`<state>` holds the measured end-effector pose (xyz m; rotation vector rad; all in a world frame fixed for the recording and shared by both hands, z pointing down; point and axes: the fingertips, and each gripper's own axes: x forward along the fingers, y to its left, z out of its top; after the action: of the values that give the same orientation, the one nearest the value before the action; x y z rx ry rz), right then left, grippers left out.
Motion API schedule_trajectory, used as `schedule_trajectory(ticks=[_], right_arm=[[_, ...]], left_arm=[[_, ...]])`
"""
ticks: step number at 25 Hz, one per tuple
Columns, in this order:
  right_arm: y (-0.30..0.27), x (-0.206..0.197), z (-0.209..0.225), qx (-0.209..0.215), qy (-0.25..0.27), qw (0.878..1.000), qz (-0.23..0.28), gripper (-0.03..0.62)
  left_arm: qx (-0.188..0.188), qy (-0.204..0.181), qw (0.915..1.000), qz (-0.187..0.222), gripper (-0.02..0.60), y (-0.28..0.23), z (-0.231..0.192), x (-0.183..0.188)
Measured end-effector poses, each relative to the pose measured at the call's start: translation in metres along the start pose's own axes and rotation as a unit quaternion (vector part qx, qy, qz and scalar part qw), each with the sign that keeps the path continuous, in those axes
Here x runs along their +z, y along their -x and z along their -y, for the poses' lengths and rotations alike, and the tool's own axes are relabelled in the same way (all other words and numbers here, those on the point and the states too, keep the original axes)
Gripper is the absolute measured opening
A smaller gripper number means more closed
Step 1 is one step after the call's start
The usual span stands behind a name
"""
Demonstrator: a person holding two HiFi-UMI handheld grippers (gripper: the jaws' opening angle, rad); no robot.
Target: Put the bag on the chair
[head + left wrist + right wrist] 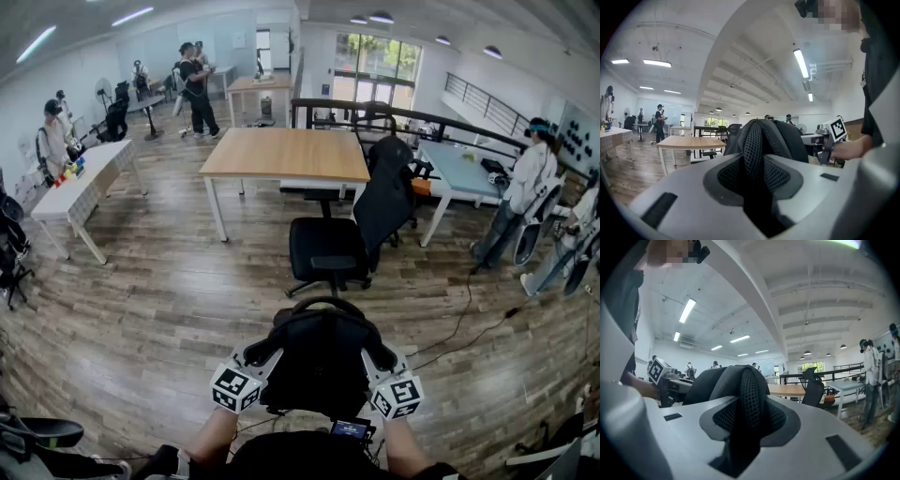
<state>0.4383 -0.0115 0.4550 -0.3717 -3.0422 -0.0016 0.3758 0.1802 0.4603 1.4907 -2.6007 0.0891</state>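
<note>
Held closest, the bag (317, 361) is seen clenched in left claw (754, 157) and right claw (747, 401) only through their own views; the gap to the chair (337, 246) is shown by the head view.

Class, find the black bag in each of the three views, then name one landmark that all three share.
Head view: black bag at bottom centre, nearer the camera than the office chair.
Left gripper view: black bag in the centre, pinched between the jaws.
Right gripper view: black bag in the centre, pinched between the jaws.
Shared landmark: wooden table.
</note>
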Motion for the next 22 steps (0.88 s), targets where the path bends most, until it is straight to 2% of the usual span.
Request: schedule_trajectory(ticks=[7,22], right_arm=[[0.018,-0.015,-0.047,0.012,-0.006,1.000,-0.022,0.126],[0.053,-0.001,-0.045,0.009,-0.013,1.000,-0.006,0.132]], left_arm=[[0.003,0.020,0.9998,-0.008,0.110,0.054,0.009,-0.021],[0.009,0.021,0.9997,-0.001,0.110,0.062,0.040,-0.009]])
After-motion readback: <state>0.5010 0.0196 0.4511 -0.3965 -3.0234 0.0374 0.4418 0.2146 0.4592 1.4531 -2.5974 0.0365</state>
